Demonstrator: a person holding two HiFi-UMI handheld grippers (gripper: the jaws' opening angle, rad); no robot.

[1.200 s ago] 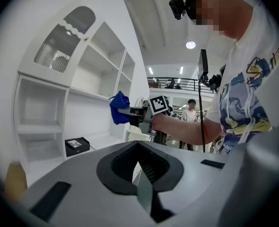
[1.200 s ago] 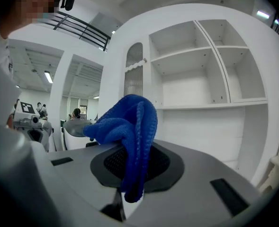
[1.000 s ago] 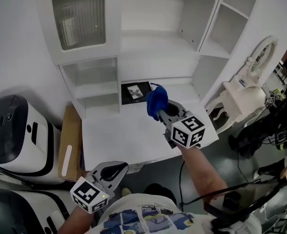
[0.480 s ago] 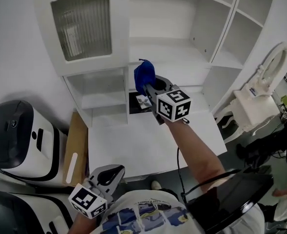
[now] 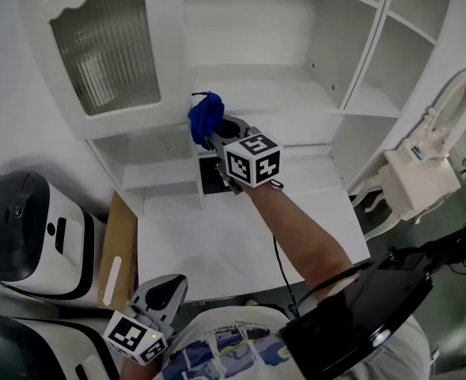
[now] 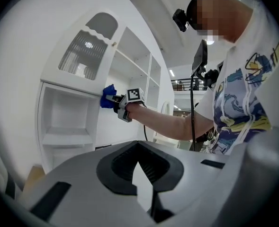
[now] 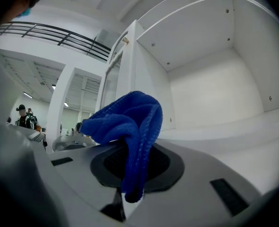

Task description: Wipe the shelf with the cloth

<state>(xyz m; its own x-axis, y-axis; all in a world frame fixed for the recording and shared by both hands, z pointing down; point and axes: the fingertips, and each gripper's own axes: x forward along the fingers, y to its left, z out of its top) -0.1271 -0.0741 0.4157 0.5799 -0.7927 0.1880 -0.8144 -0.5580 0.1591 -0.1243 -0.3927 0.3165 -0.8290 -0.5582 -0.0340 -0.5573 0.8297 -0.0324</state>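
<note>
A bunched blue cloth [image 5: 205, 117] is clamped in my right gripper [image 5: 215, 135], which is shut on it. The gripper is raised at the left end of the white cabinet's middle shelf [image 5: 296, 93], beside the glass-fronted door. In the right gripper view the cloth [image 7: 130, 122] droops over the jaws of the right gripper [image 7: 130, 178], with the shelf board [image 7: 224, 131] just beyond. My left gripper [image 5: 160, 295] hangs low near my body, shut and empty. The left gripper view shows its own jaws [image 6: 141, 174] and the cloth [image 6: 108, 96] far off at the cabinet.
A glass-fronted cabinet door [image 5: 106, 46] stands left of the cloth, with small open shelves [image 5: 149, 165] under it. Below is a white desk top [image 5: 217, 244] with a dark card [image 5: 210, 180] at its back. A white machine [image 5: 19, 228] and cardboard [image 5: 115, 252] stand left; white furniture [image 5: 418, 172] right.
My right gripper has carried the cloth up and left, from over the desk to the middle shelf's left end. The left gripper stays low.
</note>
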